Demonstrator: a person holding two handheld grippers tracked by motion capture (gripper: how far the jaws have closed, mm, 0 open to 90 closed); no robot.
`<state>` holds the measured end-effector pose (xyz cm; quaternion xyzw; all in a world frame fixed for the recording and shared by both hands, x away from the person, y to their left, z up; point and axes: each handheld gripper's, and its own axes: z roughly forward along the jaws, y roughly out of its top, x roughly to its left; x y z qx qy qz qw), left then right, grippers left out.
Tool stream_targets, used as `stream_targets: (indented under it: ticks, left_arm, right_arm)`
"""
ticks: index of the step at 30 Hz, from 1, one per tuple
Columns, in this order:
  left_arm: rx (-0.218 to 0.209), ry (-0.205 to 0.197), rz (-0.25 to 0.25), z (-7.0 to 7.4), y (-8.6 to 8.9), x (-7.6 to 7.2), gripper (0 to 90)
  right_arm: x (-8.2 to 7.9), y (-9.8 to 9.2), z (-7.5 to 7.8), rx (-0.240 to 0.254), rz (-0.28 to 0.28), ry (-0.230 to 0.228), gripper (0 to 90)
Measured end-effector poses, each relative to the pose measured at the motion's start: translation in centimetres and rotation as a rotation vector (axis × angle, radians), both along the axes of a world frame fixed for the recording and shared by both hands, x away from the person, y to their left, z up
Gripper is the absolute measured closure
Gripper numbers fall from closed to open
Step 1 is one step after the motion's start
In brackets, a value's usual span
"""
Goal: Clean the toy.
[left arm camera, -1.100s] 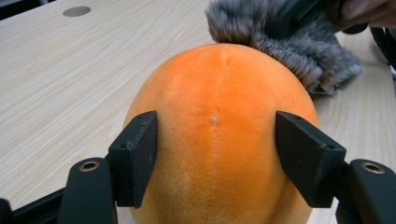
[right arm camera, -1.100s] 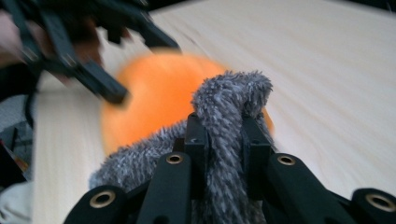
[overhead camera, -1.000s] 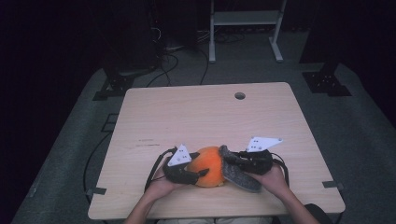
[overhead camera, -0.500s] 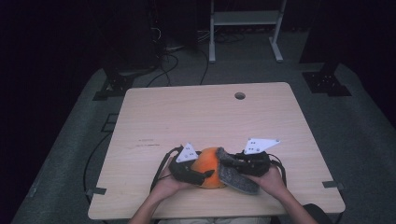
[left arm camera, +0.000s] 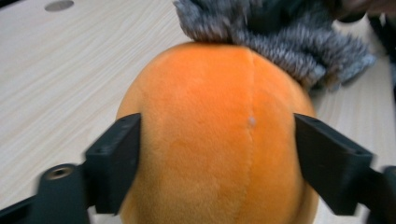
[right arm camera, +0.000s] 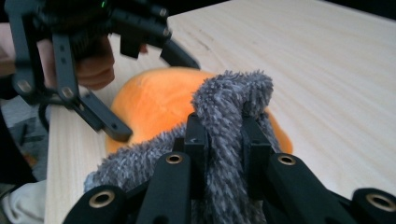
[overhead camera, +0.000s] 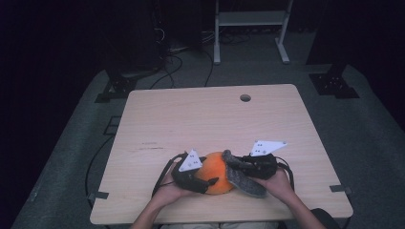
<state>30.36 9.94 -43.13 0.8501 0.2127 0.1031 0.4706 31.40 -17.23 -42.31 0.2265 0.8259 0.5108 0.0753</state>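
Note:
An orange plush ball (overhead camera: pixel 217 171) lies on the wooden table (overhead camera: pixel 191 119) near its front edge. My left gripper (overhead camera: pixel 207 180) reaches in from the left, and its jaws have just been opening. They now stand wide on either side of the ball (left arm camera: pixel 210 107), without squeezing it. My right gripper (overhead camera: pixel 235 165) comes from the right and is shut on a grey fuzzy cloth (overhead camera: pixel 244 180). In the right gripper view a fold of the cloth (right arm camera: pixel 229 93) is pinched between the jaws of that gripper (right arm camera: pixel 224 135). The cloth drapes over the ball's right side (right arm camera: pixel 154 100).
A round cable hole (overhead camera: pixel 245 98) sits near the table's far edge. The tabletop stretches bare beyond the ball. A white metal stand (overhead camera: pixel 248 28) and dark cables on the floor (overhead camera: pixel 172 57) lie behind the table.
The left gripper's jaws have spread apart around the orange ball. Both hands stay about where they were, and the right gripper keeps its hold on the grey cloth.

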Motion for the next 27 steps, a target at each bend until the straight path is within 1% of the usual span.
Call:
stream_targets:
  ticks: [2,3,4,5,6,7,9,11,12,13,14,16,17,18,19,21,23,24,25,26,27]
  left_arm:
    - [-0.021,0.044,0.018,0.0,0.2,0.6,11.3]
    - [-0.022,0.057,0.016,-0.1,0.2,0.7,11.3]
    - [-0.014,0.045,0.019,-0.2,0.1,0.6,13.1]
    - [0.0,0.02,0.018,-0.3,0.0,0.4,17.0]
    - [0.011,0.001,0.016,-0.3,-0.2,0.2,20.9]
    - [0.02,-0.009,0.017,-0.2,-0.2,0.0,22.9]
    - [0.023,-0.013,0.015,-0.2,-0.2,0.0,24.0]
    - [0.015,-0.018,0.007,-0.3,-0.1,-0.1,24.0]
    - [0.015,-0.026,0.005,-0.3,-0.1,-0.1,24.0]
    - [0.021,-0.034,0.001,-0.3,-0.2,-0.2,23.9]
    - [0.024,-0.044,-0.003,-0.3,-0.3,-0.4,23.9]
    - [0.03,-0.072,-0.016,-0.3,-0.6,-0.6,24.0]
    - [0.039,-0.081,-0.019,-0.3,-0.8,-0.7,24.0]
    - [0.042,-0.084,-0.02,-0.3,-0.8,-0.8,24.0]
    - [0.036,-0.08,-0.019,-0.4,-0.8,-0.7,24.0]
    - [0.022,-0.074,-0.017,-0.5,-0.8,-0.6,24.0]
    - [0.028,-0.076,-0.017,-0.5,-0.8,-0.7,24.1]
    - [0.033,-0.081,-0.018,-0.5,-0.9,-0.7,24.1]
    - [0.037,-0.083,-0.018,-0.4,-0.9,-0.8,24.0]
    - [0.039,-0.084,-0.018,-0.4,-1.0,-0.8,24.0]
    - [0.037,-0.087,-0.019,-0.4,-1.0,-0.8,24.0]
  right_arm:
    - [-0.2,-0.1,0.1,0.0,0.005,-0.009,76.1]
    - [-0.3,0.0,0.2,0.007,0.012,-0.01,76.0]
    - [-0.4,0.1,0.2,0.006,0.017,-0.007,76.0]
    - [-0.3,0.1,0.2,-0.004,0.015,-0.009,76.1]
    - [-0.1,0.1,0.1,-0.01,0.009,0.001,76.1]
    - [0.2,-0.2,0.0,-0.005,-0.002,0.02,76.1]
    - [1.0,-0.9,-0.4,-0.001,-0.042,0.066,76.3]
    - [1.5,-1.5,-1.0,-0.018,-0.082,0.108,76.4]
    - [1.6,-1.8,-1.2,0.003,-0.072,0.139,76.4]
    - [1.5,-1.9,-1.2,0.015,-0.065,0.14,76.4]
    - [1.3,-1.7,-0.9,0.024,-0.048,0.119,76.3]
    - [0.6,-1.1,0.0,0.073,0.003,0.082,76.2]
    - [0.4,-0.8,0.2,0.067,0.011,0.063,76.1]
    - [0.3,-0.5,0.3,0.041,0.007,0.046,75.9]
    - [0.4,-0.4,0.1,0.019,-0.002,0.039,75.7]
    - [0.9,-0.8,-0.4,0.007,-0.03,0.074,75.8]
    - [1.1,-1.3,-0.7,-0.036,-0.075,0.078,76.0]
    - [1.1,-1.5,-0.7,-0.034,-0.083,0.092,76.2]
    - [0.9,-1.5,-0.6,-0.026,-0.079,0.088,76.2]
    - [0.6,-1.2,-0.3,-0.02,-0.068,0.067,76.1]
    - [0.2,-1.0,0.0,0.001,-0.037,0.049,76.1]
